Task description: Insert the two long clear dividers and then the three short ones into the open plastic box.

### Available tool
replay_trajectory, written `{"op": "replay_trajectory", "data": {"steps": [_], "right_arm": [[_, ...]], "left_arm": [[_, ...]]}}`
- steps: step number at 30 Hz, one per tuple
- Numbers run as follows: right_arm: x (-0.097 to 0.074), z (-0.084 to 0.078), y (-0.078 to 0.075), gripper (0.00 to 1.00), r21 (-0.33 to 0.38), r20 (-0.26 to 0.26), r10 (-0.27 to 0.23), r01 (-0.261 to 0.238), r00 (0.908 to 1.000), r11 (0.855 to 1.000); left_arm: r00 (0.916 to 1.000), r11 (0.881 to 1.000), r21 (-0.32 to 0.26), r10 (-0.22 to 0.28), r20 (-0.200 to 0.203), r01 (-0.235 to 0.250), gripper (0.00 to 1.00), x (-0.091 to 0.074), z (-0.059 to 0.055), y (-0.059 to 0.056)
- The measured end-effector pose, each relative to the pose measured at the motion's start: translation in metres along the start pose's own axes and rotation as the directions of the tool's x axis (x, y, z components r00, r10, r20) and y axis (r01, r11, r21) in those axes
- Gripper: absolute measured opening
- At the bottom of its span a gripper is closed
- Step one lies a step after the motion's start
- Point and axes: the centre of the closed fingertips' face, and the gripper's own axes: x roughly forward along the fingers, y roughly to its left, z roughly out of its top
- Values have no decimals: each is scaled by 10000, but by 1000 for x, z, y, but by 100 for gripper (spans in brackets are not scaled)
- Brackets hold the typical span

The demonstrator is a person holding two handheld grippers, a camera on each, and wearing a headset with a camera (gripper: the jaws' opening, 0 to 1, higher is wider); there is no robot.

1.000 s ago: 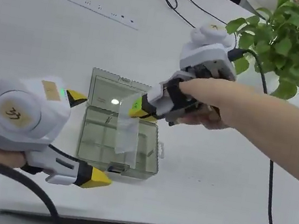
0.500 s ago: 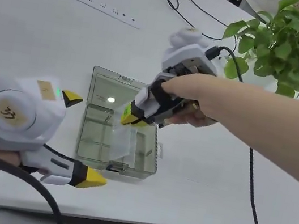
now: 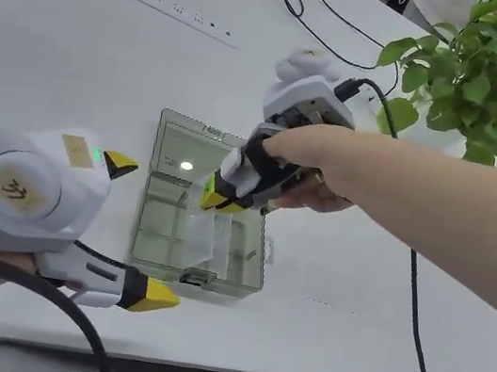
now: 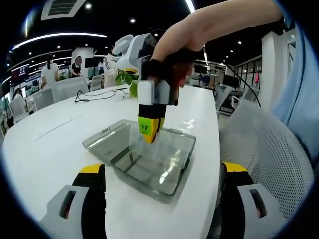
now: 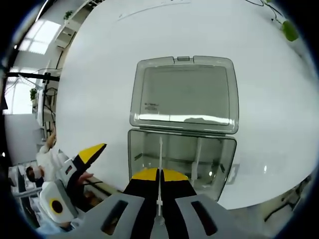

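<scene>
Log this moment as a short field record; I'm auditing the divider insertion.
box: open, lid lying flat on its far side
right tongs: shut on clear divider, above the box
clear divider: upright, lower edge down inside the box; whether seated, cannot tell
left tongs: open, empty, near the box's front-left corner

White worktop, plain. White power strip and black cables at its far side, leafy green plant beside. White mesh chair adjacent. Ceiling strip light lit.
</scene>
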Motion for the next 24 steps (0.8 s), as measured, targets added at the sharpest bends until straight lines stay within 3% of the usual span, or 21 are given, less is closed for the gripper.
{"op": "replay_trajectory", "data": {"steps": [5, 13, 24], "right_arm": [[4, 6, -3, 2, 127, -44, 9, -8, 10000, 9999], [7, -6, 1, 2, 289, -37, -29, 30, 10000, 9996], [14, 5, -5, 2, 301, -124, -105, 109, 9999, 9995]], "left_arm": [[10000, 10000, -56, 9, -12, -9, 98, 0, -2, 1], [10000, 10000, -78, 17, -54, -17, 97, 0, -5, 2], [9999, 9998, -199, 62, -80, -64, 96, 0, -9, 6]]}}
